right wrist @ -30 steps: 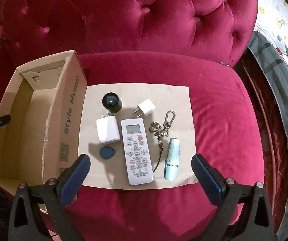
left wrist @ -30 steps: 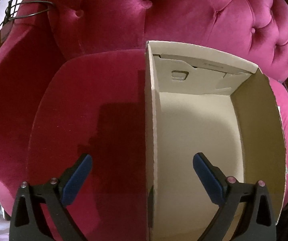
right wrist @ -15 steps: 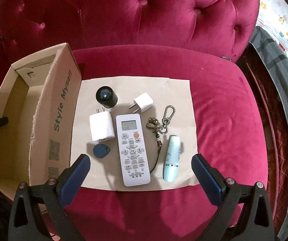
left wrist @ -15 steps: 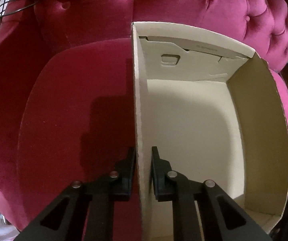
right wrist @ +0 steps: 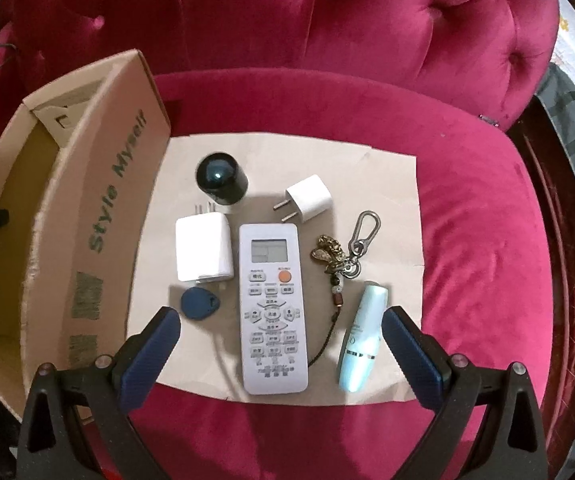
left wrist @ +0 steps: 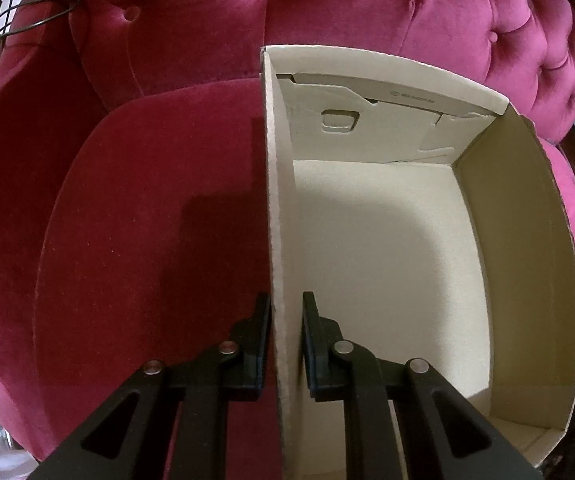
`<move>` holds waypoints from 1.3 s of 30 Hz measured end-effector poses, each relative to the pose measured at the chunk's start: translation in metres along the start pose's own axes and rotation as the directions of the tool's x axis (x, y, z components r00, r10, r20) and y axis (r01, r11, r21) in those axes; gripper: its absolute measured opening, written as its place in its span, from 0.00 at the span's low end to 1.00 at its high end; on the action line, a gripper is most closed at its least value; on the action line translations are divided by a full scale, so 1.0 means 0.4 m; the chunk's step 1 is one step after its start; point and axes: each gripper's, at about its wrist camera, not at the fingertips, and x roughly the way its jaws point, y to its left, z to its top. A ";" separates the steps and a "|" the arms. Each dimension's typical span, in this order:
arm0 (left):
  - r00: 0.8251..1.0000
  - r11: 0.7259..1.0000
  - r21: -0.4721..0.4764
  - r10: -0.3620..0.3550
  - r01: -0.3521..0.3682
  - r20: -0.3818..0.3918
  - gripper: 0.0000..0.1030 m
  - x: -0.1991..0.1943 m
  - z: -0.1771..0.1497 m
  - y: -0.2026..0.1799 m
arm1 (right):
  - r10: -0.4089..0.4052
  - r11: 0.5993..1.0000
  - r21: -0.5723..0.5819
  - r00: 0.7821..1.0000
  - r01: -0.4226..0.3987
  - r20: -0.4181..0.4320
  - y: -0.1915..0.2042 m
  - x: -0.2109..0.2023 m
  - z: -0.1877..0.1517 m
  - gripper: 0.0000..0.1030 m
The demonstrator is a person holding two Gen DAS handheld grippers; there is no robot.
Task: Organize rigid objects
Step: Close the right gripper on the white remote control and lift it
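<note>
Cardboard box (right wrist: 99, 216), side reading "Style Myself", sitting empty at 9 o'clock of remote (right wrist: 273, 312). L gripper (left wrist: 285, 344) clamping box wall; R gripper (right wrist: 281, 354) gaping wide, holding nothing.

Left claw (left wrist: 286, 340) clamped, right claw (right wrist: 281, 344) agape

**Dim, warm room light with heavy fisheye bending**

Your two views are lit from overhead and fairly dim. In the left wrist view the cardboard box (left wrist: 387, 240) floor glows pale while a blocky shadow falls on the red cushion (left wrist: 147, 240) at centre left. In the right wrist view a small glare spot sits on the black cylinder (right wrist: 220, 178), and soft shadows trail toward the lower left of the objects on the paper sheet (right wrist: 391, 200). Straight edges bow outward, corners go black, and the upper edges look slightly soft.
</note>
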 end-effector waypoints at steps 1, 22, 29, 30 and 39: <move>1.000 1.000 -0.002 -0.002 0.002 -0.001 0.15 -0.001 0.000 -0.001 | 0.007 1.000 -0.001 1.000 -0.007 -0.008 -0.002 0.012 0.001 1.00; 1.000 1.000 0.006 -0.002 0.002 -0.007 0.15 0.008 0.008 -0.001 | 0.047 0.999 -0.013 0.995 -0.048 -0.086 -0.011 0.148 0.013 0.84; 1.000 1.000 -0.010 -0.012 0.011 -0.010 0.16 0.009 0.011 0.007 | 0.086 0.996 0.010 0.990 -0.086 -0.111 -0.029 0.192 0.023 0.60; 1.000 1.000 -0.007 -0.009 0.009 -0.009 0.16 0.009 0.011 0.007 | 0.087 0.996 0.008 0.990 -0.087 -0.111 -0.030 0.199 0.026 0.60; 1.000 1.000 -0.001 -0.004 0.004 -0.006 0.16 0.012 0.006 0.004 | 0.086 0.996 0.024 0.992 -0.084 -0.094 -0.038 0.205 0.041 0.48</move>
